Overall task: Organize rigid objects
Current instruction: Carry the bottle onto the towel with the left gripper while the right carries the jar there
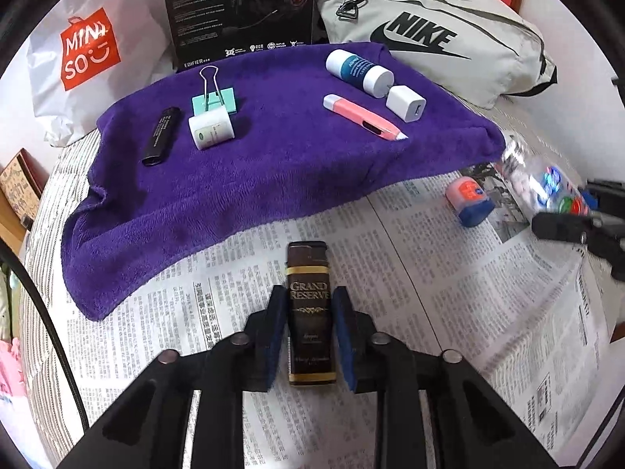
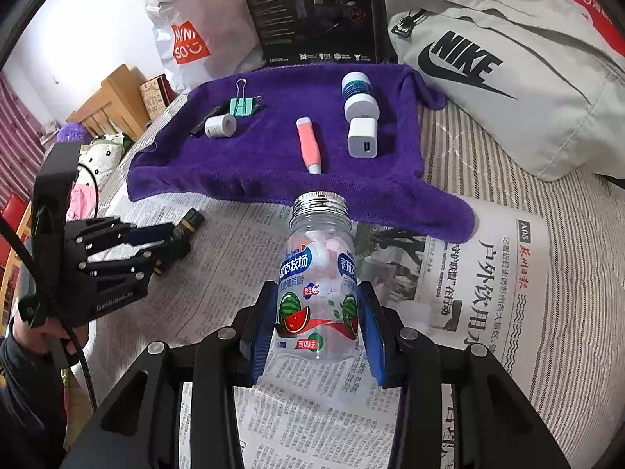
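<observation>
My left gripper (image 1: 308, 301) is shut on a dark brown "Grand Reserve" lighter (image 1: 309, 269), held over the newspaper (image 1: 449, 312) just short of the purple towel (image 1: 273, 164). My right gripper (image 2: 318, 297) is shut on a clear candy bottle (image 2: 318, 258) with a watermelon label and open metal-threaded neck. On the towel lie a black stick (image 1: 161, 135), a teal binder clip (image 1: 213, 97), a small white roll (image 1: 211, 129), a pink utility knife (image 1: 363, 116), a white charger cube (image 1: 406, 102) and a blue-and-white tube (image 1: 357, 71). A pink-and-blue eraser (image 1: 468, 200) sits on the newspaper.
Behind the towel stand a white Miniso bag (image 1: 90, 54), a black Edifier box (image 1: 242, 8) and a grey Nike bag (image 1: 429, 35). Wooden furniture (image 2: 113, 97) is at the left. A hand (image 2: 43, 336) holds the left gripper (image 2: 172, 238), with a black cable hanging beside it.
</observation>
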Demonstrator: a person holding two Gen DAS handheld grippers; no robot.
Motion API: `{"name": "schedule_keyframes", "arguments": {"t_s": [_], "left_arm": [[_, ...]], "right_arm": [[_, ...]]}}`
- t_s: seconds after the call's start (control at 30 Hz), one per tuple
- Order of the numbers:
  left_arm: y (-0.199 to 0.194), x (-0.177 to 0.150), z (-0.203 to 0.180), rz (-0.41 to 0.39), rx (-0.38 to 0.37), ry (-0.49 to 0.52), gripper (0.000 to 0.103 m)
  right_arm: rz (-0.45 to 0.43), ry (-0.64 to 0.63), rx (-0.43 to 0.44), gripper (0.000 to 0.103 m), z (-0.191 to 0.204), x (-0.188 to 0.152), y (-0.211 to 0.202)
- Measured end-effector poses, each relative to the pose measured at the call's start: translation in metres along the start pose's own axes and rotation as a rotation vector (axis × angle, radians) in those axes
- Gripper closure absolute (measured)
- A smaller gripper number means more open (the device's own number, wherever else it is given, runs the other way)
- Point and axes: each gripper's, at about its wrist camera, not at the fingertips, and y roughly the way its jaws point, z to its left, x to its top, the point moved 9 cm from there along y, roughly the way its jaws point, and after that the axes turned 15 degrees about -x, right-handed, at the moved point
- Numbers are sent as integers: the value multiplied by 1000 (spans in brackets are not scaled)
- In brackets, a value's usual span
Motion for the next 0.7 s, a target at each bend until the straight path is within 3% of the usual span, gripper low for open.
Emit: {"name": "schedule_keyframes", "arguments": {"t_s": [0.4, 0.7], "left_arm": [[-30, 3, 9, -63, -36, -48, 80], [-57, 38, 31, -122, -31, -59, 80]], "right_arm": [[-34, -18, 12, 62, 8, 15, -10], [-71, -34, 27, 62, 15, 54, -11]]}}
